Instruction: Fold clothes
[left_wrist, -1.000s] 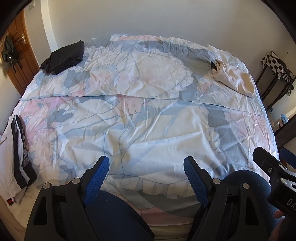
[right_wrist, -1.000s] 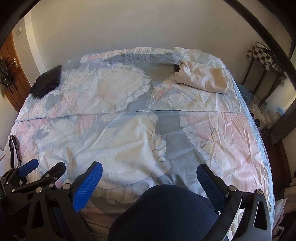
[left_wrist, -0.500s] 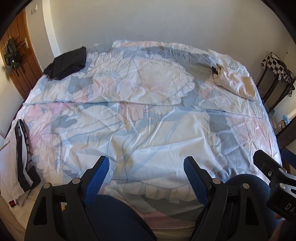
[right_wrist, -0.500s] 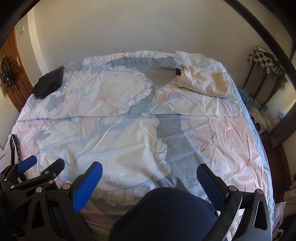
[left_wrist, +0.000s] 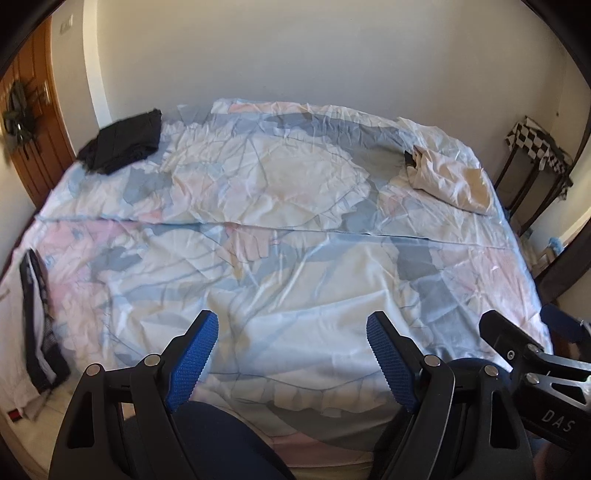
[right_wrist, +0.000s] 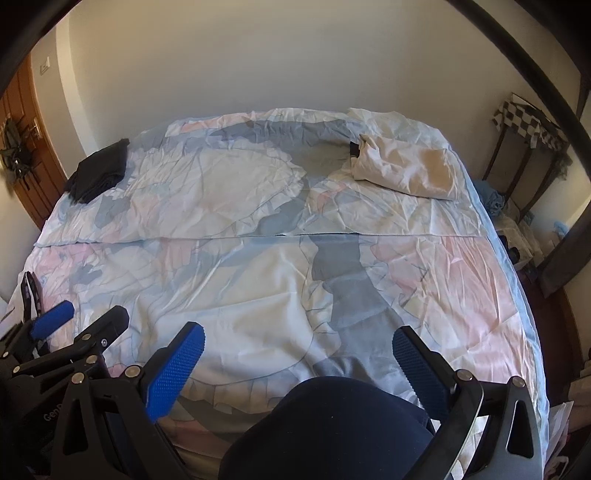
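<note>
A bed (left_wrist: 295, 280) with a pastel patterned cover fills both views (right_wrist: 258, 280). A folded black garment (left_wrist: 123, 146) lies at its far left corner; it also shows in the right wrist view (right_wrist: 98, 175). A crumpled cream garment (left_wrist: 452, 179) lies at the far right (right_wrist: 404, 171). A white garment with black trim (left_wrist: 31, 325) hangs at the near left edge. My left gripper (left_wrist: 291, 354) is open and empty above the bed's near edge. My right gripper (right_wrist: 297, 363) is open and empty beside it.
A wooden door (left_wrist: 33, 147) stands at the left. A dark stand with a checkered cloth (left_wrist: 535, 147) stands right of the bed (right_wrist: 528, 125). Dark blue knees (right_wrist: 332, 428) sit below the grippers. Clutter lies on the floor at the right (right_wrist: 517, 236).
Both grippers have tilted up and drawn back a little, so the bed sits lower in the views and more wall shows. Both stay open and empty.
</note>
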